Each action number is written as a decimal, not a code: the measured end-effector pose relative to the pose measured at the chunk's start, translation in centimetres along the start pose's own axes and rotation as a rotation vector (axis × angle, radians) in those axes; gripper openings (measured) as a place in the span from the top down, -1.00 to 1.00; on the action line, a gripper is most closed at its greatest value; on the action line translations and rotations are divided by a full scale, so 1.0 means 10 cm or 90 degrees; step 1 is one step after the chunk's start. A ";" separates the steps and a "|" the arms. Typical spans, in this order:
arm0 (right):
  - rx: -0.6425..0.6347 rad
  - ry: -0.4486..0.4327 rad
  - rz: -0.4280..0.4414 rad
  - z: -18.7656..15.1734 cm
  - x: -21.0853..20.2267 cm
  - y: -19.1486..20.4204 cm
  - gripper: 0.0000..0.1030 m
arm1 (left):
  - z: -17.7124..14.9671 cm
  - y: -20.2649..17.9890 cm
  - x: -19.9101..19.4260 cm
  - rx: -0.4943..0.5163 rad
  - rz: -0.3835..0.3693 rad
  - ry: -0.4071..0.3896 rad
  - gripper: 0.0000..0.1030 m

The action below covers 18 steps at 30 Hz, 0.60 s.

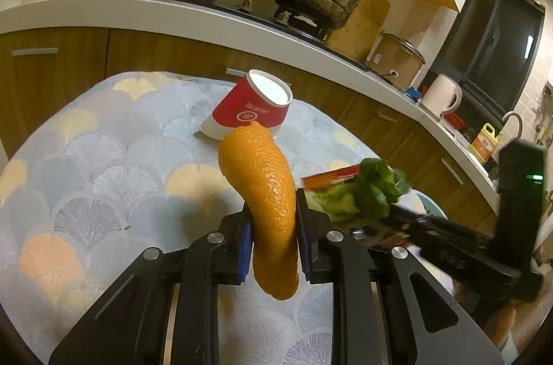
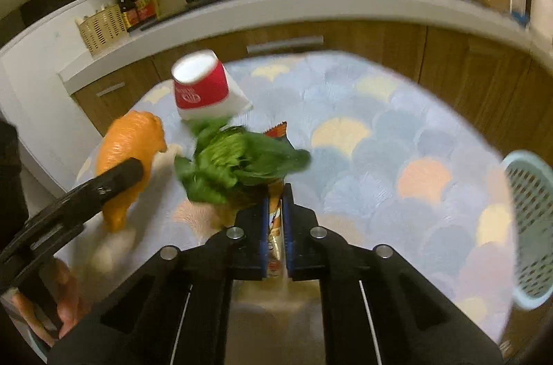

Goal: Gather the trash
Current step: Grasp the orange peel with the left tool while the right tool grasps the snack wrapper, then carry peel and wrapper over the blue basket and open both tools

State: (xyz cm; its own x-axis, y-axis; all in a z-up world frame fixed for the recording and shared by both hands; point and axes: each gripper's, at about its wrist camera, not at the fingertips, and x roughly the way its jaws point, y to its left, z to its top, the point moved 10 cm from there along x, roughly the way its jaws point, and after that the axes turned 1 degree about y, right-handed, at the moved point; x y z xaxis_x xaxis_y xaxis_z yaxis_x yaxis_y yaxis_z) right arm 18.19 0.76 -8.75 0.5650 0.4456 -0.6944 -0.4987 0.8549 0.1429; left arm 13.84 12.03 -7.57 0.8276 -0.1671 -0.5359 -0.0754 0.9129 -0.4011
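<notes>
Tablecloth [image 1: 103, 157] with fan pattern beside kitchen counter [image 1: 172, 16].

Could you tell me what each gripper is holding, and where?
Left gripper: orange peel, pinched mid-length. Right gripper: snack wrapper, clamped edge-on, leafy greens atop.

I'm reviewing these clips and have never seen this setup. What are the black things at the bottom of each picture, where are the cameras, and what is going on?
No robot here: a person holds a pair of black tongs in each hand, with a camera on each looking along its fingers. In the left view, the left tongs grip an orange peel. In the right view, the right tongs pinch a snack wrapper with leafy greens bunched on it. A red paper cup stands upside down, tilted, on the patterned tablecloth. A pale blue basket sits at the right edge.
</notes>
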 end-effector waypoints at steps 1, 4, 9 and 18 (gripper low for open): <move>-0.013 -0.009 -0.009 0.02 -0.06 0.02 0.91 | 0.00 0.01 0.00 -0.001 0.000 -0.001 0.61; -0.046 -0.032 -0.038 0.05 -0.21 0.04 0.91 | 0.00 -0.01 -0.03 -0.001 0.001 -0.005 0.61; -0.036 -0.059 -0.060 0.04 -0.46 -0.12 0.91 | 0.02 -0.14 -0.08 0.021 -0.008 -0.015 0.61; 0.028 -0.111 -0.080 0.08 -0.95 -0.67 0.91 | 0.05 -0.78 -0.31 0.079 -0.079 -0.034 0.59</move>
State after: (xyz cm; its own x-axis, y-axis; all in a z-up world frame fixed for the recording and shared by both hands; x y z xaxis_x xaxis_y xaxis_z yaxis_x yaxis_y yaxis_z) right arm 16.68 -9.00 -2.55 0.7280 0.3707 -0.5767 -0.3901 0.9157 0.0963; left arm 12.16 5.60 -2.38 0.8551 -0.2643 -0.4461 0.0956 0.9259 -0.3654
